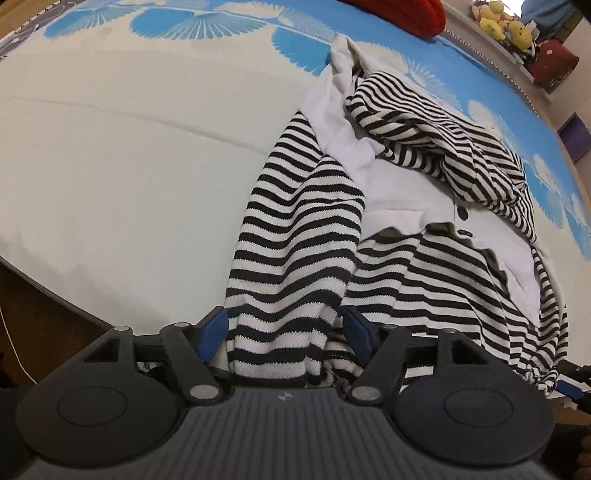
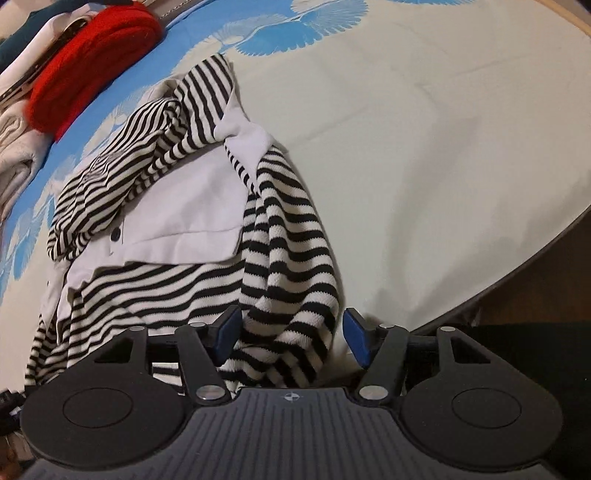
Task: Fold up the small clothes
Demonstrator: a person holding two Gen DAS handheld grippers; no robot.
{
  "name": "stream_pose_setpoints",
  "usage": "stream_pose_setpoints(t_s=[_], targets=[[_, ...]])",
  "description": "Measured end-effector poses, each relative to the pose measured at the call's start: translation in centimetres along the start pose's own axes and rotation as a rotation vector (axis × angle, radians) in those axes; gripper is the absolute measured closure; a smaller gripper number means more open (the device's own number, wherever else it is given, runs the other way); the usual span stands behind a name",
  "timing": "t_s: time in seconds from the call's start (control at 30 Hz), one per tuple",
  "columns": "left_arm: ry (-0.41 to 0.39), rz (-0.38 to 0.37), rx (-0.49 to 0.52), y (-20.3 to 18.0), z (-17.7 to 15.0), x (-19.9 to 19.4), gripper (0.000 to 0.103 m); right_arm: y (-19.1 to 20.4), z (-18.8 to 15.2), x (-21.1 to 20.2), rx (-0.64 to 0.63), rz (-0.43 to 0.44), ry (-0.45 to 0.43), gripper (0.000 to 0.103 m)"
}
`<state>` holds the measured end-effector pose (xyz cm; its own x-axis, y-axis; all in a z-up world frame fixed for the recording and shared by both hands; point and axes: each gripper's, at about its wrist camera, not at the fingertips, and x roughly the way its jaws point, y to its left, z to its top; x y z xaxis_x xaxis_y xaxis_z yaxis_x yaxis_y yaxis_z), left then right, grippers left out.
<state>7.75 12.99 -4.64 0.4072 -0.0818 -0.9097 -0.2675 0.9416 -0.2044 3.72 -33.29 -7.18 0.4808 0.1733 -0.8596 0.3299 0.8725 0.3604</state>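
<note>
Laying-out step: your left gripper and right gripper stand spread around striped top ends; next, fold.

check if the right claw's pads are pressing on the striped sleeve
Apart. The right wrist view shows the right claw open, bare sheet between its right pad and the striped sleeve lying between them.

Blue-and-white patterned bedsheet, yellow plush toys on a far shelf
</note>
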Motion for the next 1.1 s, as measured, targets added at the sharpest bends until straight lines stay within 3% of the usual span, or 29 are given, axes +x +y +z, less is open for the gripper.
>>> stream_pose_setpoints(t_s=[0.13, 0.6, 0.7, 0.77, 0.83, 0.9, 0.93, 0.97, 1.1], targets=[[0.008, -0.015, -0.044, 0.4, 0.0, 0.6, 0.028, -0.3, -0.3, 1.0, 0.008, -0.034, 0.014, 0.037], [0.065, 0.004, -0.048, 0.4, -0.4, 2.8, 0.028, -0.3, -0.7, 2.1, -0.005, -0.045, 0.042, 0.039], [0.069, 0.014, -0.045, 0.3, -0.5, 3.2, 0.029, 0.1, -1.0, 2.5, -0.028, -0.041, 0.044, 0.053], [0.065, 0.026, -0.036, 0.1, -0.6, 3.3, 0.030, 0.3, -1.0, 2.3, -0.044, -0.014, 0.039, 0.075], [0.056, 0.029, -0.023, 0.0, -0.7, 3.3, 0.040, 0.5, -1.0, 2.0, -0.056, 0.027, 0.033, 0.095], [0.049, 0.011, -0.018, -0.1, -0.7, 3.1, 0.065, 0.5, -0.8, 1.4, -0.059, 0.051, 0.010, 0.096], [0.049, -0.014, -0.026, 0.1, -0.6, 2.9, 0.089, 0.4, -0.7, 0.8, -0.053, 0.059, -0.015, 0.097], [0.045, -0.037, -0.038, 0.2, -0.6, 2.7, 0.093, 0.2, -0.4, 0.1, -0.035, 0.072, -0.046, 0.097], [-0.027, -0.113, -0.071, 0.6, -0.6, 0.3, 0.095, -1.5, 0.6, -2.4, 0.053, 0.116, -0.150, 0.097]])
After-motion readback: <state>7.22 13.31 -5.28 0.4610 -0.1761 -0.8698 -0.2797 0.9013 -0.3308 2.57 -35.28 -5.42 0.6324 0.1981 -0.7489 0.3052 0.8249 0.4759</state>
